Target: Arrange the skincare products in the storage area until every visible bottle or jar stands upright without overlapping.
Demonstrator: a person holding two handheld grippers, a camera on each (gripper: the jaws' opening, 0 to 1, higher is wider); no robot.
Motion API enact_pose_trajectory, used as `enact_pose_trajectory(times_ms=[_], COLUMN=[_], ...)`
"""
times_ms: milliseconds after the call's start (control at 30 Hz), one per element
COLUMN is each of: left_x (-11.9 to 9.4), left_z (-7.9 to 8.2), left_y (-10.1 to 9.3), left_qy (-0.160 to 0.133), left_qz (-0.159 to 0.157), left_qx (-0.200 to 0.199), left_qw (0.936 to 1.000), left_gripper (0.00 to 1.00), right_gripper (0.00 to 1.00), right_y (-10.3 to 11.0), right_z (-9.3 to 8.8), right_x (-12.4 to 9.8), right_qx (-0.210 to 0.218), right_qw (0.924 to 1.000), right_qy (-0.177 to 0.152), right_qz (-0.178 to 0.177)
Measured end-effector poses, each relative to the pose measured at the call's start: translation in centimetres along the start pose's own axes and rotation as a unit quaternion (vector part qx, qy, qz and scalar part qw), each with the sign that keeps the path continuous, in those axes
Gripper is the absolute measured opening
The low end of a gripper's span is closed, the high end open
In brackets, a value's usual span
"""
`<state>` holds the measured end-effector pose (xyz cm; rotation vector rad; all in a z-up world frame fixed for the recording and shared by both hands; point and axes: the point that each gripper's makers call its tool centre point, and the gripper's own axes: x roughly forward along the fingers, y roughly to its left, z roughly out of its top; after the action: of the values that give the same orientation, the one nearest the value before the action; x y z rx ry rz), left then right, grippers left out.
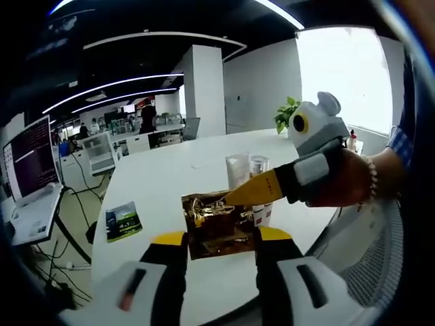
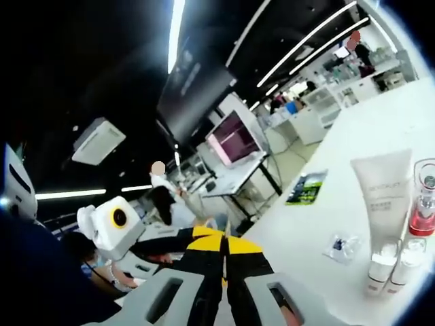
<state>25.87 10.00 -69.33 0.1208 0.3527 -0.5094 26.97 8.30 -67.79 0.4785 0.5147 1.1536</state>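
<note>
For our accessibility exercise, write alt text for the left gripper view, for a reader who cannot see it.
Over a round white table, the left gripper is open just in front of a crinkled gold-brown packet, while the right gripper reaches in from the right over it. A white tube and a clear bottle stand behind; a small green card lies left.

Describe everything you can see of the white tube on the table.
The white tube looks like matte, soft plastic with faint grey lettering on its face. It stands inverted on its white cap, the flat crimped end at the top, wider than the base. It sits on the white table near the edge, close beside a clear bottle with a red band; whether they touch is unclear. Neither gripper touches it. In the left gripper view it stands behind a gold foil packet.
</note>
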Motion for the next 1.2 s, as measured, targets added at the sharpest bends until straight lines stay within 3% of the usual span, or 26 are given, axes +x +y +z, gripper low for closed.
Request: enact_pose_trajectory(times_ms=[267,367,500,633,700,800,867,933,1033,1133,1200], left_x=[0.2,-0.1,-0.3,-0.8,-0.9,-1.1,-1.1,-1.1,-1.3,-1.4,-1.3], left_z=[-0.2,-0.1,-0.3,-0.5,-0.5,-0.4,-0.2,-0.2,-0.3,-0.3,-0.4], left_y=[-0.3,-0.2,1.4,2.9,3.0,2.9,2.9,2.8,2.9,3.0,3.1], left_qy=[0.007,0.004,0.006,0.005,0.006,0.005,0.002,0.002,0.002,0.002,0.003], left_qz=[-0.019,-0.007,0.038,0.069,0.072,0.075,0.076,0.078,0.082,0.086,0.087], left_qx=[-0.031,-0.03,-0.023,-0.031,-0.032,-0.032,-0.026,-0.02,-0.02,-0.018,-0.012], left_qw=[0.9993,0.9995,0.999,0.9971,0.9969,0.9967,0.9967,0.9967,0.9964,0.9961,0.9961], left_gripper=[0.37,0.34,0.32,0.27,0.25,0.24,0.25,0.25,0.25,0.24,0.24], right_gripper=[0.0,0.0,0.0,0.0,0.0,0.0,0.0,0.0,0.0,0.0,0.0], right_y=[-0.6,-1.8,-2.9,-4.7,-5.4,-7.1,-8.1,-9.0,-10.7,-11.6,-13.0], right_z=[-0.3,-0.3,-1.7,-5.1,-5.6,-7.3,-8.5,-9.6,-10.5,-11.4,-11.5], right_x=[-0.1,-0.4,-0.5,-0.1,0.0,0.4,0.8,1.1,0.9,0.8,0.3], right_qx=[-0.02,-0.051,-0.043,-0.086,-0.104,-0.136,-0.125,-0.121,-0.171,-0.178,-0.202], right_qw=[0.9997,0.9976,0.9956,0.9811,0.9755,0.9612,0.957,0.9529,0.9367,0.9308,0.9188], right_qy=[0.014,0.021,0.052,0.135,0.147,0.187,0.209,0.22,0.236,0.247,0.255], right_qz=[-0.008,-0.041,-0.065,-0.109,-0.127,-0.151,-0.159,-0.171,-0.194,-0.202,-0.223])
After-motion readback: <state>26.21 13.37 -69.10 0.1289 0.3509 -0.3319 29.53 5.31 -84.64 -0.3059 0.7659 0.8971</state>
